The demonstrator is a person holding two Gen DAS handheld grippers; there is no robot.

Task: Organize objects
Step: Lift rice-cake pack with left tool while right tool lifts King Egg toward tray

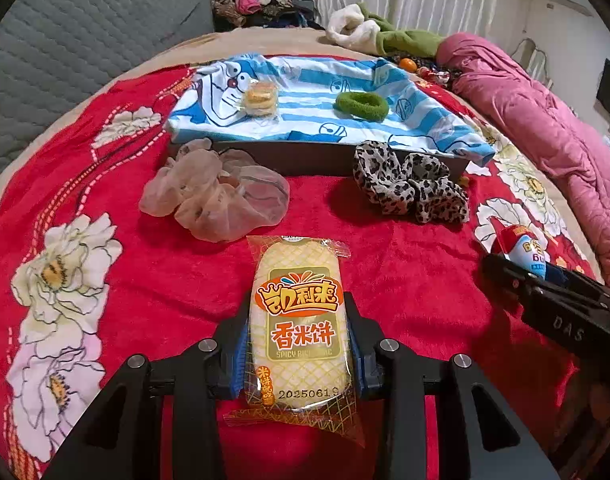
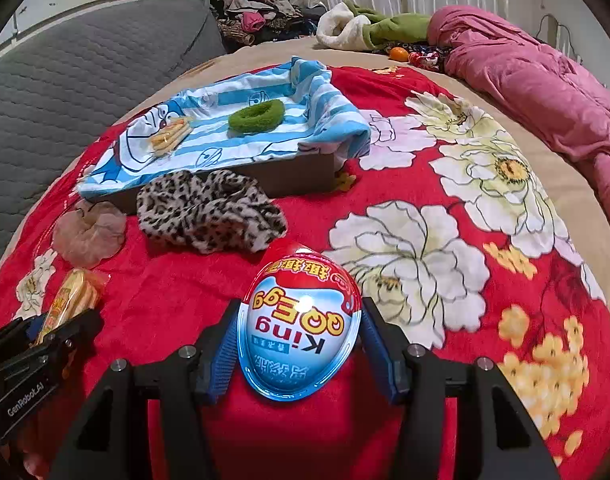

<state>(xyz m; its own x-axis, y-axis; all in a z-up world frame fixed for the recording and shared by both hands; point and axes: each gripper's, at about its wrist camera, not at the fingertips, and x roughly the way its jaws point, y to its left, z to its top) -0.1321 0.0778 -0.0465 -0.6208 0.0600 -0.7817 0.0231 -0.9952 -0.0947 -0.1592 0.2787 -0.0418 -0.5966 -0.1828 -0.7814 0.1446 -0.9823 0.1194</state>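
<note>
The left gripper (image 1: 301, 344) is clenching a rice-cracker pack (image 1: 299, 320) lengthwise over the red blanket (image 1: 405, 272). At its 3 o'clock, the right gripper (image 2: 299, 344) is clamping a toy egg (image 2: 301, 328). A sheer scrunchie (image 1: 215, 196) is lying at 11 o'clock, a leopard scrunchie (image 1: 409, 184) at 1, both before the towel-lined box (image 1: 305, 156), which is holding a green scrunchie (image 1: 363, 105) and biscuits (image 1: 260, 98).

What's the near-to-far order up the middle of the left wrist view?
Rice cracker pack held in the left tool → sheer pink scrunchie → dark tray wall → striped cartoon towel lining it → pile of clothes at the back.
</note>
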